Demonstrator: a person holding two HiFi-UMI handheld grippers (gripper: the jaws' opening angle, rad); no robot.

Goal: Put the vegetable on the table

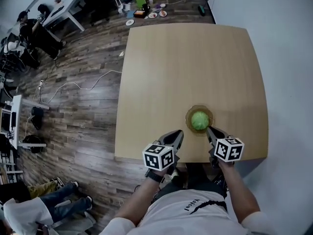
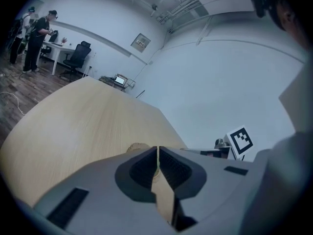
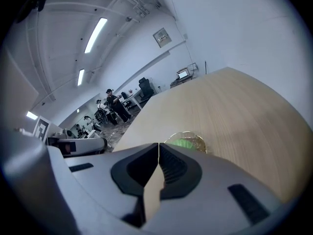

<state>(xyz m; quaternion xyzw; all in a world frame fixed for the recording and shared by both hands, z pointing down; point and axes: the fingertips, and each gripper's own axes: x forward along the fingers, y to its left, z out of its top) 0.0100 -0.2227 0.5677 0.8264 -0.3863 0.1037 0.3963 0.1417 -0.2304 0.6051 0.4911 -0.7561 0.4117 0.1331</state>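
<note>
- Vegetable [image 1: 199, 120]: a round, pale green head. It sits in a shallow glassy bowl [image 1: 199, 107] just ahead of my right claw [image 1: 210, 129], and ahead and to the right of my left claw [image 1: 177, 133].
- The bowl stands on the light wooden table [image 1: 190, 58], close to the edge nearest me. The vegetable rests in the bowl, not on the bare wood.
- My right claw is closed, its two jaws meeting at the tips with nothing held between them.
- Its tips lie just beside the bowl's near rim. I cannot tell whether they touch it.
- In the right gripper view, the green top and a bit of the bowl's rim peek over those closed jaws.
- My left claw is closed and empty as well, its jaws pressed together at the tips.
- It is held over the table near the same edge, apart from the bowl, with bare wood between them.
- In the left gripper view, only a sliver of the bowl's rim shows above my jaws. My right claw's marker cube [image 1: 229, 150] sits off to the right.
- My left claw carries its own marker cube [image 1: 158, 156], behind the jaws and towards me.
- To the left of my left claw, past the table's side, lies dark plank floor [image 1: 78, 126] with a white cable [image 1: 83, 84] trailing across it.
- Far beyond that, people [image 1: 24, 18] stand by desks.
</note>
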